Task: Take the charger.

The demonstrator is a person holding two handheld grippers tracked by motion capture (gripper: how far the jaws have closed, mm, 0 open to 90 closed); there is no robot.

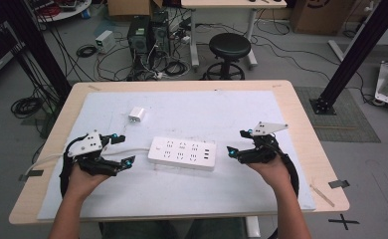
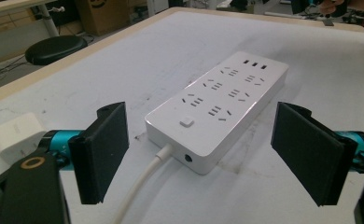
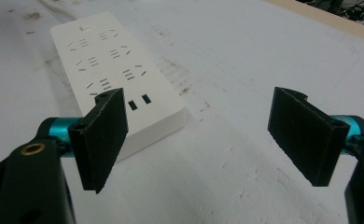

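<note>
Item one, left side: the left gripper [image 1: 122, 148], held in the person's left hand [image 1: 82, 180] near the table's left edge, its black jaws spread wide apart and holding nothing, its cable looping back beside the wrist. Item two, behind and just right of it: a small white charger plug [image 1: 136, 115], lying alone on the white mat [image 1: 182, 189], well apart from either gripper. Item three, centre: a white power strip [image 1: 182, 153], lying flat on the mat with its sockets facing up, its USB ports at the right end and its white cord [image 1: 127, 151] running out of the left end toward the left gripper; in the left gripper view the strip [image 2: 220, 106] lay ahead between the open jaws, untouched. Item four, right side: the right gripper [image 1: 236, 143], held in the person's right hand [image 1: 271, 168], jaws likewise set wide apart and empty, just beside the strip's right end without touching it. All rested on a light wooden table [image 1: 306, 129].
</note>
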